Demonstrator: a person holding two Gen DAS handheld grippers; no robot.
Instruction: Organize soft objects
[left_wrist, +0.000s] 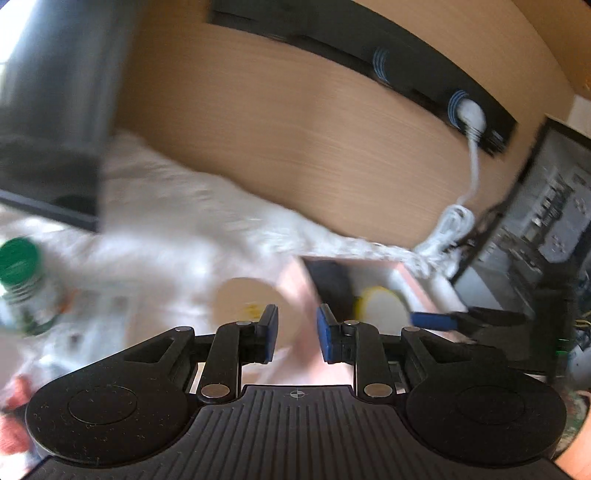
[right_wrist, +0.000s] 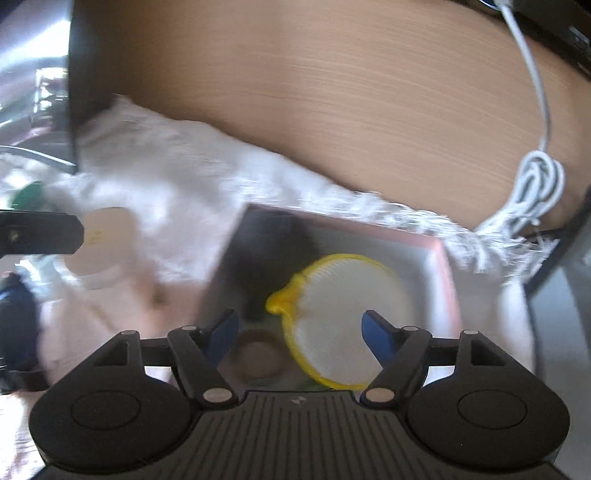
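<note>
A pink box (right_wrist: 448, 280) sits on a white fringed cloth (right_wrist: 177, 177). Inside it lie a white round pad with a yellow rim (right_wrist: 343, 314), a dark soft object (right_wrist: 273, 254) and a brownish round item (right_wrist: 258, 354). My right gripper (right_wrist: 300, 332) is open wide just above the box, with nothing between its blue pads. My left gripper (left_wrist: 295, 334) is open with a narrow gap, empty, over the cloth left of the box (left_wrist: 410, 284). A beige round pad (left_wrist: 247, 302) lies on the cloth ahead of it. The right gripper's blue finger (left_wrist: 436, 320) shows over the box.
A green-capped bottle (left_wrist: 22, 284) stands at the left on the cloth. A wooden desk surface (right_wrist: 351, 103), a coiled white cable (right_wrist: 532, 195), a dark power strip (left_wrist: 406, 74) and an open computer case (left_wrist: 546, 229) lie behind and to the right. Both views are motion-blurred.
</note>
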